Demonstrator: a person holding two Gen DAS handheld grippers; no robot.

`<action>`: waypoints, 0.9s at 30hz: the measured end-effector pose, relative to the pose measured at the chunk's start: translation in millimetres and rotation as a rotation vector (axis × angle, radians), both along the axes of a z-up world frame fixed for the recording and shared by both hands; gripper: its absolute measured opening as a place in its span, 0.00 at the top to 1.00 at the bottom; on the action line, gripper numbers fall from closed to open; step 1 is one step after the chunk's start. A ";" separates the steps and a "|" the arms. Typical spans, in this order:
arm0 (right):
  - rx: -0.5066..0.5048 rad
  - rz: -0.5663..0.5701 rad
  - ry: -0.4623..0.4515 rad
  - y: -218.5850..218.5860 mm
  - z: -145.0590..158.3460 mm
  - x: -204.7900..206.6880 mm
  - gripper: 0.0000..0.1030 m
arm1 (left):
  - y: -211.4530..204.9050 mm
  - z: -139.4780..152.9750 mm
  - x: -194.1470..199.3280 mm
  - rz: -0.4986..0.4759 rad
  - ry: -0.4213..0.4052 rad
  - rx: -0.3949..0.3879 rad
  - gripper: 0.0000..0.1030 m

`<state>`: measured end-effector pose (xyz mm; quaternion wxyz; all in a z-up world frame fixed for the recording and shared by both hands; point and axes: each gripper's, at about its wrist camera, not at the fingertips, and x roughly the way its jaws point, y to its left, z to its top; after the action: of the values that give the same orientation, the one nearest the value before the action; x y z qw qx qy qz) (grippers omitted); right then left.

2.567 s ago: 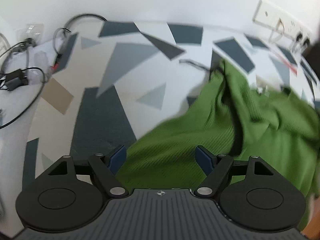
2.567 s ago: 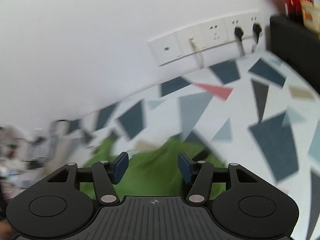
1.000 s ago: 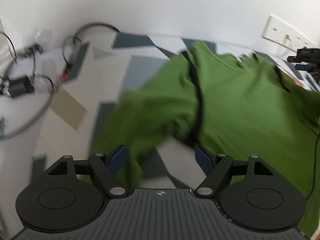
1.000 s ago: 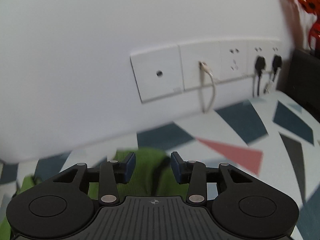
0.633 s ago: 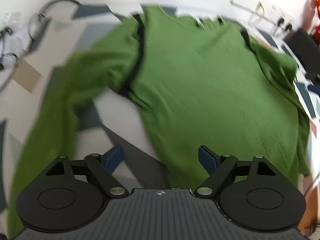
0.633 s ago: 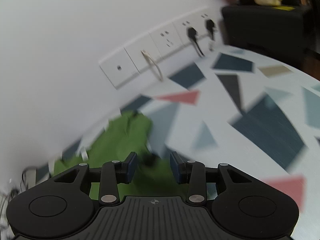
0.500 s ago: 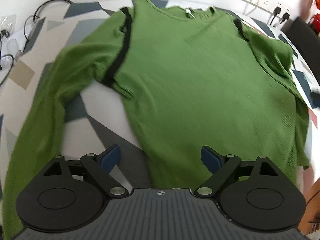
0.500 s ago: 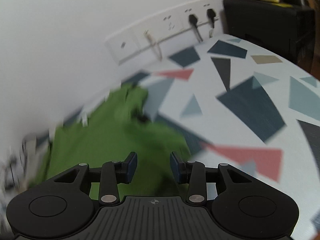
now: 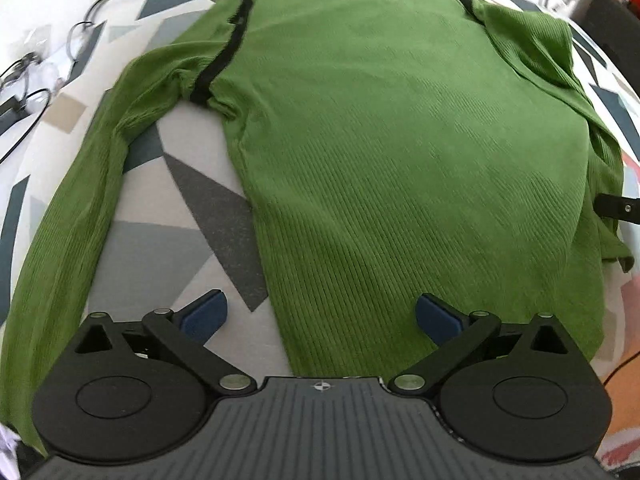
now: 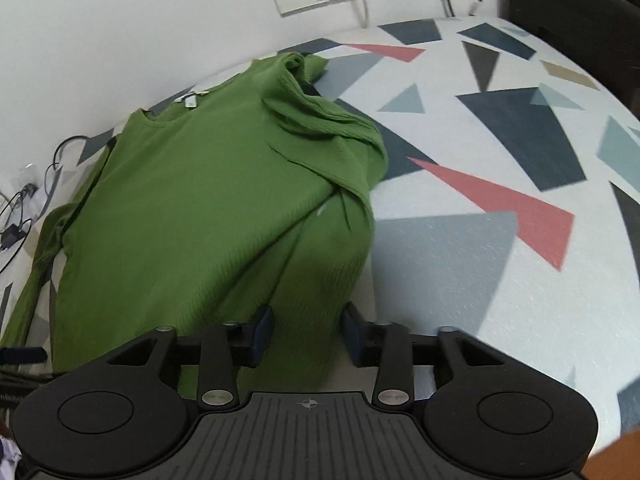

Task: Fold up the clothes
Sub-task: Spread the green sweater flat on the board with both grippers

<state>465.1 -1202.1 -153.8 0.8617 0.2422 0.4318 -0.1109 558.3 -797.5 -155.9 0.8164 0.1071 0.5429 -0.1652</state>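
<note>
Patterned tablecloth (image 9: 192, 240): covers the whole work surface. There is bare cloth on both sides of the sweater, much more of it on the sweater's right.

Green ribbed sweater (image 9: 400, 140): lies flat on the cloth. Its neckline is at the far end by the wall and its hem is at the near end, under both tools. The long axis runs straight away from the tongs.

Left sleeve (image 9: 80, 200): stretched out alongside the sweater's body, with a wedge of bare cloth between them.

Right sleeve (image 10: 320, 128): bunched and doubled back over the sweater's right shoulder, not yet laid out.

Left gripper (image 9: 320, 316): hovers over the sweater's left hem corner. Its jaws are opening and already stand very wide. The hem lies below and between them, and neither pad touches it.

Right gripper (image 10: 308, 336): at the sweater's right hem edge, jaws closing. A strip of green fabric runs between them (sleeve end or side seam, cannot tell). A sliver of cloth shows beside the right pad, so there is no firm pinch yet.

Judgement: the right hand is nearer a hold. The likely next step is to free the bunched sleeve and carry it out to the sweater's right, where there is room.

Cables (image 9: 24, 80): beyond the sweater's left shoulder, well apart from it.
</note>
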 end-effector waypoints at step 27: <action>-0.148 -0.115 -0.059 22.9 -10.7 0.7 0.95 | 5.2 15.5 -36.2 -0.030 -0.077 -0.039 0.90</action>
<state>465.8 -1179.2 -164.5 0.8818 0.2052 0.3823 -0.1845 522.1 -792.2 -140.4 0.8362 0.1056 0.5059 -0.1836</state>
